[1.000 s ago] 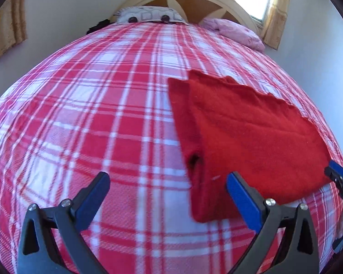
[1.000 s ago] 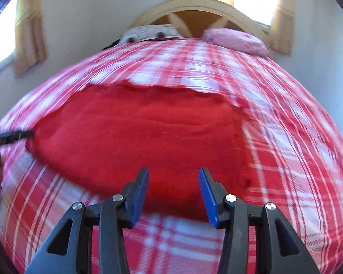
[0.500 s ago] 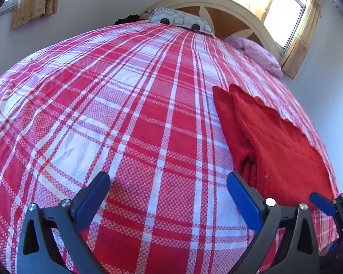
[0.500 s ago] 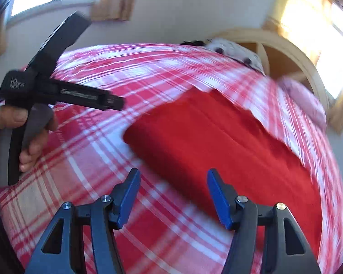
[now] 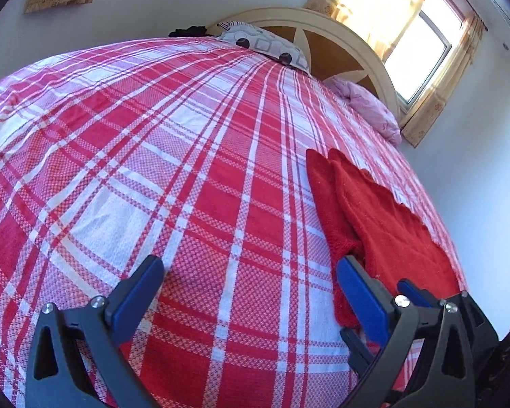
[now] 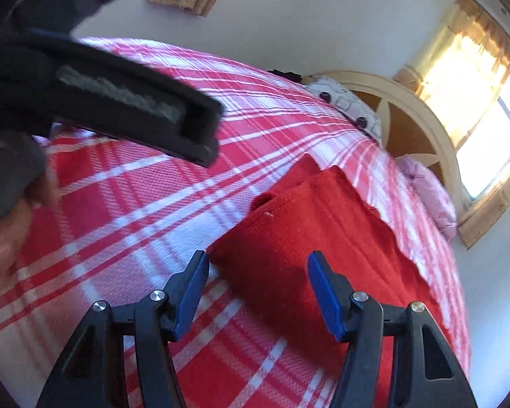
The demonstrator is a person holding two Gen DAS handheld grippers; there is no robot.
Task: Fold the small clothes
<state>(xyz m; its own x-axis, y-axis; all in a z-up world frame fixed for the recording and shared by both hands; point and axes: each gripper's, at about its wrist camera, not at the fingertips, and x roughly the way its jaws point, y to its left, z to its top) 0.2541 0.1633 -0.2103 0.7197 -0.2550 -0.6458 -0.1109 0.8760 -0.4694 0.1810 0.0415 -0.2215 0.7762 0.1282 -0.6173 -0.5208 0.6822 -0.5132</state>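
Note:
A red knitted garment (image 6: 323,224), folded flat, lies on the red and white plaid bedspread (image 5: 193,183). My right gripper (image 6: 258,289) hovers open over the garment's near left corner; the fabric shows between the fingers but the pads do not press it. My left gripper (image 5: 251,282) stands wide open above bare bedspread, with the red garment (image 5: 374,224) just beyond its right finger (image 5: 360,292). A blue pad (image 5: 412,291) of the right gripper pokes out behind that finger. In the right wrist view the left gripper's black body (image 6: 136,102) crosses the upper left, held by a hand (image 6: 3,234).
At the bed's head stand a cream arched headboard (image 5: 343,30), a patterned pillow (image 5: 265,42) and a pink pillow (image 5: 370,108). A bright window (image 5: 421,54) with curtains sits in the far right wall. The bed's right edge drops off just past the garment.
The right gripper has swung from the middle of the garment's near edge to its left corner, rolled, and its jaws have widened. The left gripper has slid left off the garment onto bare bedspread.

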